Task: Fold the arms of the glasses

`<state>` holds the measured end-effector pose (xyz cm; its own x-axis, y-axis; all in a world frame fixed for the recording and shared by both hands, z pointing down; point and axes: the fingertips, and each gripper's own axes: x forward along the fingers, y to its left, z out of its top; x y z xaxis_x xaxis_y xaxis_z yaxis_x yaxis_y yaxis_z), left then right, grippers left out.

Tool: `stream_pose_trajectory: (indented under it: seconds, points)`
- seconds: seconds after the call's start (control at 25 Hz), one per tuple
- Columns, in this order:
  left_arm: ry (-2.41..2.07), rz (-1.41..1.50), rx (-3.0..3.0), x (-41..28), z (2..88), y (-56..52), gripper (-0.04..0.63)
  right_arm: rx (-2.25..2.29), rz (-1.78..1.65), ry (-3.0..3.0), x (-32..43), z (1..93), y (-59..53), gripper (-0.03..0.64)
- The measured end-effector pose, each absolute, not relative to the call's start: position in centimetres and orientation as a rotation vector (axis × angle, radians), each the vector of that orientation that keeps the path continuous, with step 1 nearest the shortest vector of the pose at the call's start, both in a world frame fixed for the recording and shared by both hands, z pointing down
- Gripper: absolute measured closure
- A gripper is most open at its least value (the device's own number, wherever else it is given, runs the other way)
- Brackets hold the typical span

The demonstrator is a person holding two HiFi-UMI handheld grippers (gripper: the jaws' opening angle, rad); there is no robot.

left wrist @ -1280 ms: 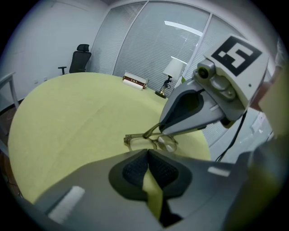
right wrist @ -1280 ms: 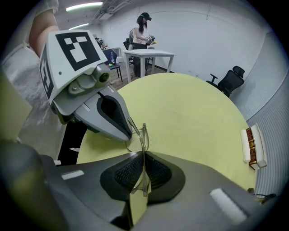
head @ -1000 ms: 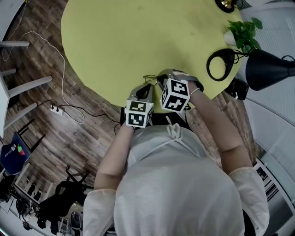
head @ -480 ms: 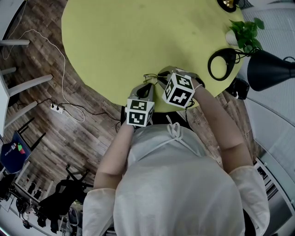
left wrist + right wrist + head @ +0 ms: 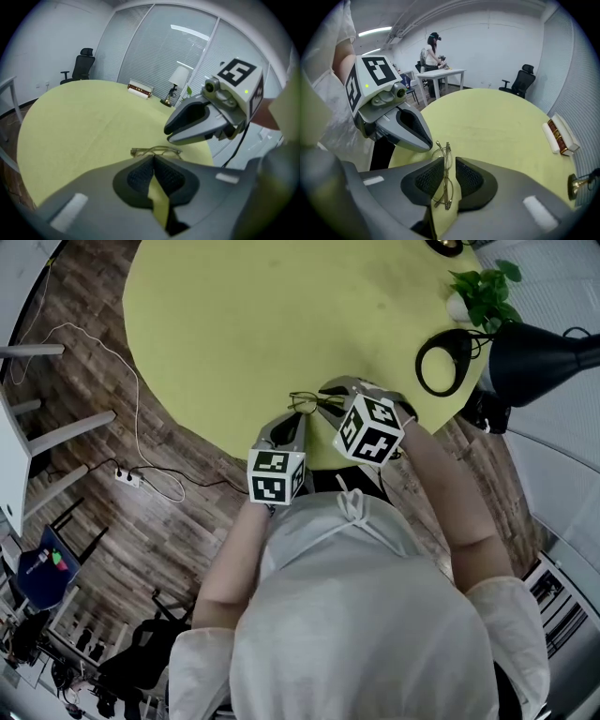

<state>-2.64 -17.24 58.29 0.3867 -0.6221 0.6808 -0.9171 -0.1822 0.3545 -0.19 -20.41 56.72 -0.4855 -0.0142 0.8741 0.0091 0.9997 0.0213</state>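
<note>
The thin-framed glasses (image 5: 305, 401) lie on the round yellow-green table (image 5: 234, 315) near its front edge. In the right gripper view the glasses (image 5: 445, 176) run lengthwise between the jaws of my right gripper (image 5: 449, 161). Those jaws are opening and the pads stand clear of the frame. The arms seem to lie along the frame. My left gripper (image 5: 153, 158) is shut with nothing in it, its tips just short of the glasses (image 5: 157, 151). In the head view the left gripper (image 5: 296, 420) and right gripper (image 5: 328, 390) flank the glasses.
A black desk lamp (image 5: 534, 357) with a ring base (image 5: 441, 362) and a potted plant (image 5: 483, 296) stand at the table's right edge. A cable and power strip (image 5: 127, 479) lie on the wooden floor. A boxed item (image 5: 560, 136) rests far across the table.
The right gripper's jaws have come apart and both grippers have lifted a little. More of the glasses shows on the table between them.
</note>
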Motion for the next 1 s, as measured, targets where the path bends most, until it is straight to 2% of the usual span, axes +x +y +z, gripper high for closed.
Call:
stream_pose_trajectory:
  seconds: [0.24, 0.72, 1.0]
  points:
    - [-1.351, 0.517, 2.069, -3.1, 53.3, -18.7, 0.589, 0.320, 0.048, -2.204, 1.3, 52.6, -20.8, 0.615]
    - [-1.401, 0.385, 2.391, -2.4, 40.6, -21.9, 0.589, 1.077, 0.337, -2.340, 7.7, 42.7, -21.6, 0.618]
    - [-1.451, 0.256, 2.524, -2.2, 34.5, -21.3, 0.589, 1.433, 0.175, -2.387, 10.7, 37.4, -20.1, 0.620]
